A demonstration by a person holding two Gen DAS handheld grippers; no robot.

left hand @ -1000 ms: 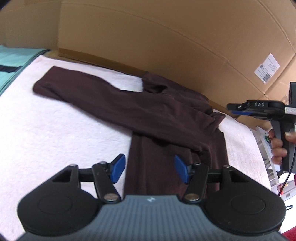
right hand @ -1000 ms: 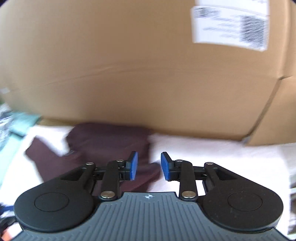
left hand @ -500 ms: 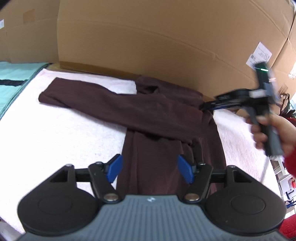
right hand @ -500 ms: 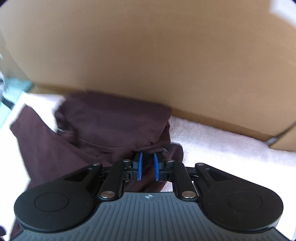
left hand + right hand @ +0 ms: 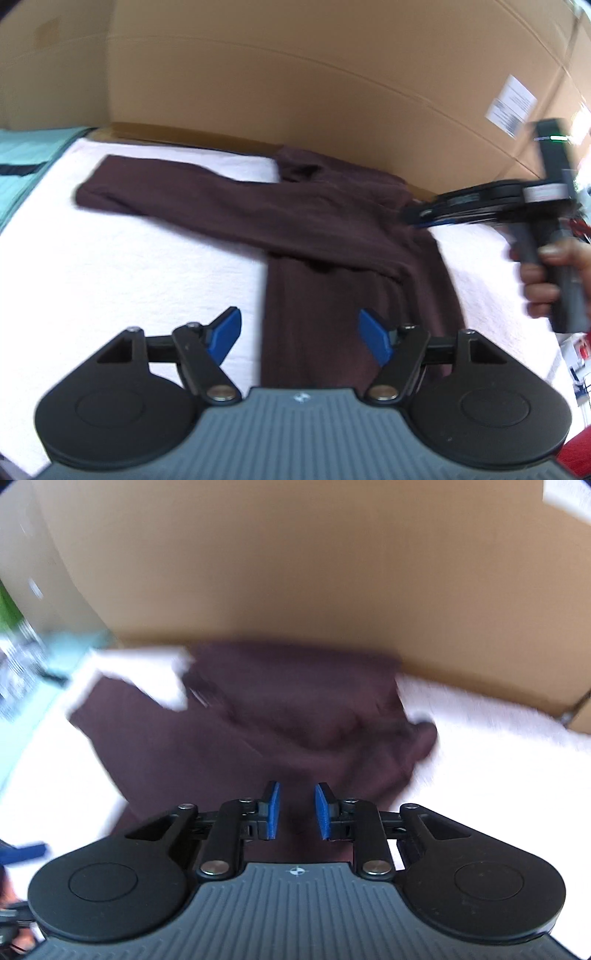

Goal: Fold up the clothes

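Observation:
A dark maroon long-sleeved garment (image 5: 314, 229) lies on a white towel (image 5: 147, 277), one sleeve folded across to the left. My left gripper (image 5: 301, 332) hovers open over the garment's near hem, nothing between its blue pads. In the left wrist view my right gripper (image 5: 408, 214), held by a hand (image 5: 543, 280), reaches the garment's far right edge. From the right wrist view the garment (image 5: 258, 731) fills the middle. There my right gripper (image 5: 297, 808) stands just above the cloth with a narrow gap between its pads, and I see no fabric pinched.
A tall cardboard wall (image 5: 295, 74) with a white label (image 5: 511, 105) runs close behind the towel. A teal cloth (image 5: 22, 158) lies at the far left. Bare towel (image 5: 498, 746) spreads to the garment's right and left.
My left gripper's jaws have widened. The right gripper came in from the right edge over the garment's upper right part; its jaws narrowed, then parted slightly.

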